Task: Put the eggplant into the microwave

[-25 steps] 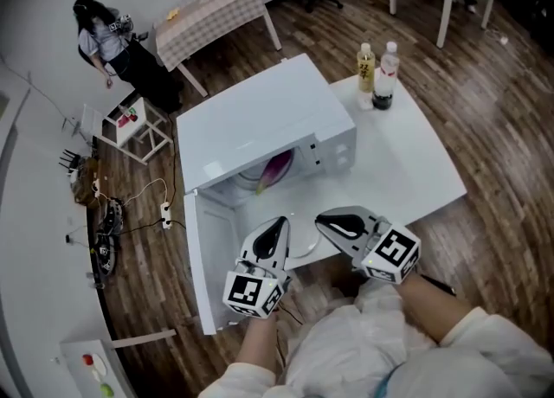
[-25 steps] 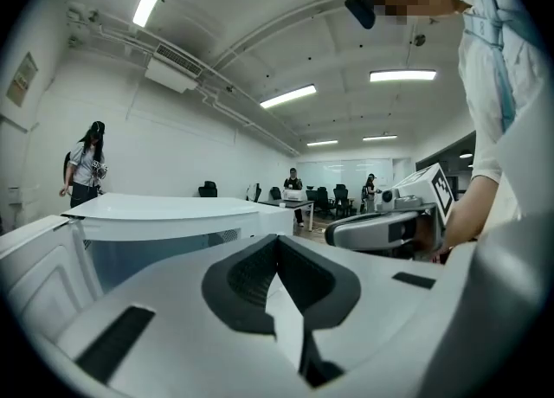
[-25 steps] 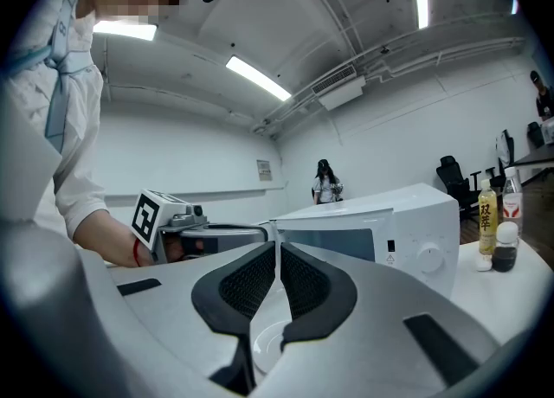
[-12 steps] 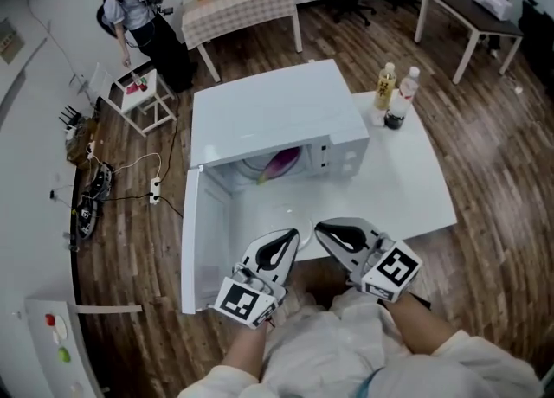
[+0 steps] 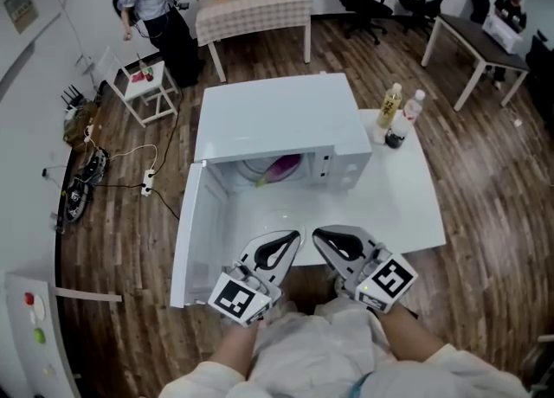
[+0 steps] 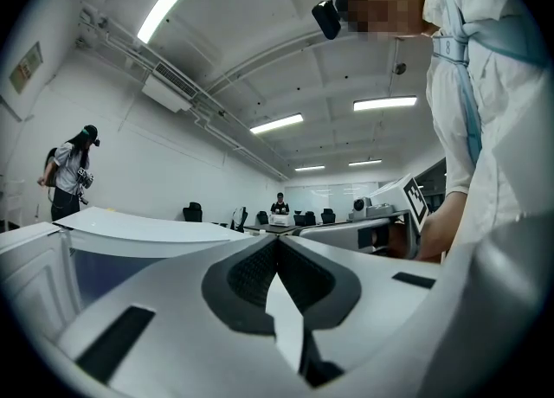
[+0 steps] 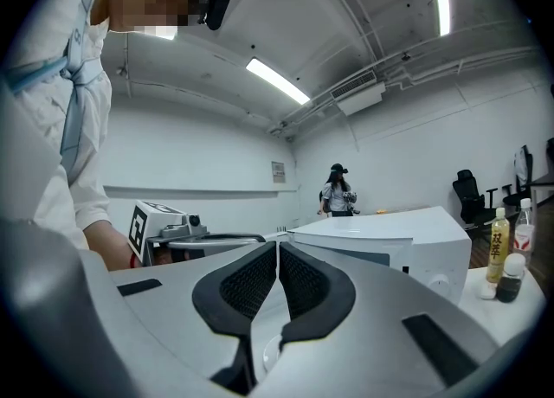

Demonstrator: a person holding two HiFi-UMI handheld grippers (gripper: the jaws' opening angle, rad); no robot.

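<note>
The purple eggplant [image 5: 282, 166] lies inside the white microwave [image 5: 277, 119], whose door [image 5: 197, 236] hangs open to the left. Both grippers hover side by side in front of the opening, near the person's body, pointing level at it. My left gripper [image 5: 292, 235] is shut with nothing between its pads [image 6: 277, 245]. My right gripper [image 5: 318, 234] is also shut and empty [image 7: 277, 247]. In the right gripper view the microwave [image 7: 389, 236] stands just past the jaws, and the left gripper's marker cube [image 7: 145, 225] shows at the left.
The microwave stands on a white table [image 5: 402, 193]. Two drink bottles [image 5: 391, 109] and a small dark jar stand at its far right corner. A person [image 5: 154, 3] stands at the back left beside a checkered table [image 5: 255, 3] and a small white stand [image 5: 143, 85]. Cables [image 5: 86, 184] lie on the wooden floor.
Both grippers have drawn slightly back from the microwave and risen a little, staying shut. The head view has swung, so the microwave sits squarer. The eggplant has stayed inside.
</note>
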